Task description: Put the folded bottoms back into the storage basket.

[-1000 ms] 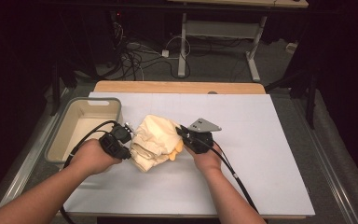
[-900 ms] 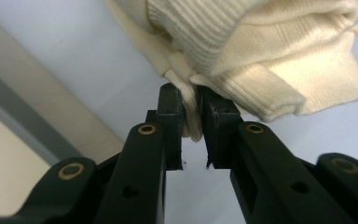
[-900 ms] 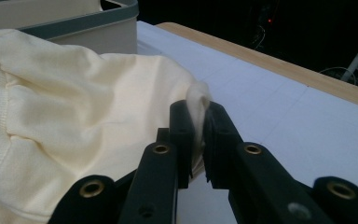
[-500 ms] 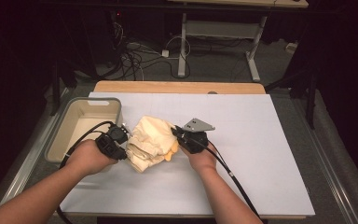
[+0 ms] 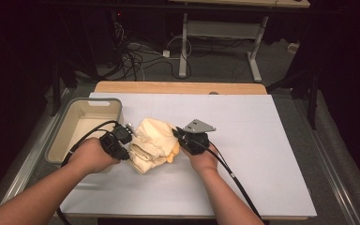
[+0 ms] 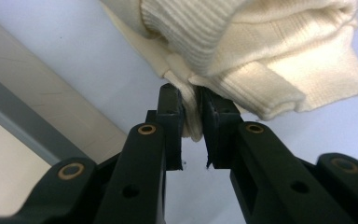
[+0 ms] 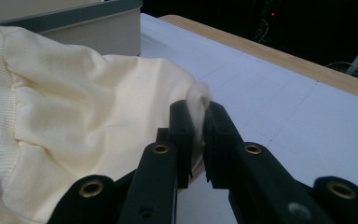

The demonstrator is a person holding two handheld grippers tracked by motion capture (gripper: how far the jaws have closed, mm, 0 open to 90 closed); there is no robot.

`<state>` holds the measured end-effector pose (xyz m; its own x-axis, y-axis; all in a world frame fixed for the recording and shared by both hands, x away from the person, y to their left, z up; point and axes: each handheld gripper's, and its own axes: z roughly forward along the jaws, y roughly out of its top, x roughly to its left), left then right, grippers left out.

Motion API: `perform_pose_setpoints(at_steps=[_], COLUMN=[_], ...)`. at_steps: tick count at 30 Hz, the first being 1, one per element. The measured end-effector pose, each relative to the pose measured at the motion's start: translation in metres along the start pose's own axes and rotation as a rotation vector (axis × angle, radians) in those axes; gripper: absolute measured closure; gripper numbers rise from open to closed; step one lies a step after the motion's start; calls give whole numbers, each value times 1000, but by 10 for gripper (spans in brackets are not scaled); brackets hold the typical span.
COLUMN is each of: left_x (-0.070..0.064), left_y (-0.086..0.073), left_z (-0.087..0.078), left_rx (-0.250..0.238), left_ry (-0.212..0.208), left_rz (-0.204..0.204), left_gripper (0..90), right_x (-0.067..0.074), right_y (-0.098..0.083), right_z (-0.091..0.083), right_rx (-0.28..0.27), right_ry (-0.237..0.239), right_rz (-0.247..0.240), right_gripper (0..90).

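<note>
Where the high view looks down on the white bench (image 5: 262, 154), a cream knitted garment (image 5: 152, 144) lies bunched up on its left half, just right of a grey bin (image 5: 85, 123) that sits at the bench's left edge. The left gripper (image 5: 122, 140), held in the person's left hand (image 5: 90, 157), meets the garment's left side, and the right gripper (image 5: 182, 139), held in the right hand (image 5: 201, 158) and carrying a grey three-cornered plate on top, meets its right side, so the bundle sits between the two. A black cable trails back from each gripper along the forearms. In the left gripper view, the left gripper (image 6: 192, 112) has its black fingers (image 6: 170, 116) drawn close together and pinching a fold of the garment (image 6: 261, 56) at its ribbed hem; the rest of the cloth hangs in thick rolled layers above the fingers, with the bench surface and the bin's grey rim (image 6: 23, 126) behind. In the right gripper view, the right gripper (image 7: 196, 123) likewise has its fingers (image 7: 182, 130) nearly closed on a small tuft of the smooth cream fabric (image 7: 84, 126), which pokes up between the tips, while the garment spreads away to the left in front of the bin (image 7: 98, 25).
</note>
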<state>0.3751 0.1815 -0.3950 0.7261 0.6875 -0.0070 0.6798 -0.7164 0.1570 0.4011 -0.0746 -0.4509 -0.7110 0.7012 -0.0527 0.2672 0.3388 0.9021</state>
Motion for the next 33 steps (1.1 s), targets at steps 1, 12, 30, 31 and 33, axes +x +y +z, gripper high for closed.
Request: perform_pose_setpoints(at_steps=[1, 12, 30, 31, 33], left_x=[0, 6, 5, 6, 7], left_y=[1, 13, 24, 24, 24], left_z=[0, -12, -38, -40, -46], left_rx=[7, 65, 110, 111, 111], left_ry=[-3, -21, -18, -15, -12], left_rz=[-2, 12, 49, 50, 51], left_gripper=[768, 768, 767, 767, 767], right_x=[0, -3, -3, -3, -2], right_y=[0, 7, 29, 31, 36], right_z=[0, -5, -20, -21, -22], right_rx=[-1, -22, -57, -59, -67], right_ry=[0, 2, -9, -9, -6], right_rz=[-5, 7, -1, -4, -8], right_gripper=[845, 846, 845, 845, 845])
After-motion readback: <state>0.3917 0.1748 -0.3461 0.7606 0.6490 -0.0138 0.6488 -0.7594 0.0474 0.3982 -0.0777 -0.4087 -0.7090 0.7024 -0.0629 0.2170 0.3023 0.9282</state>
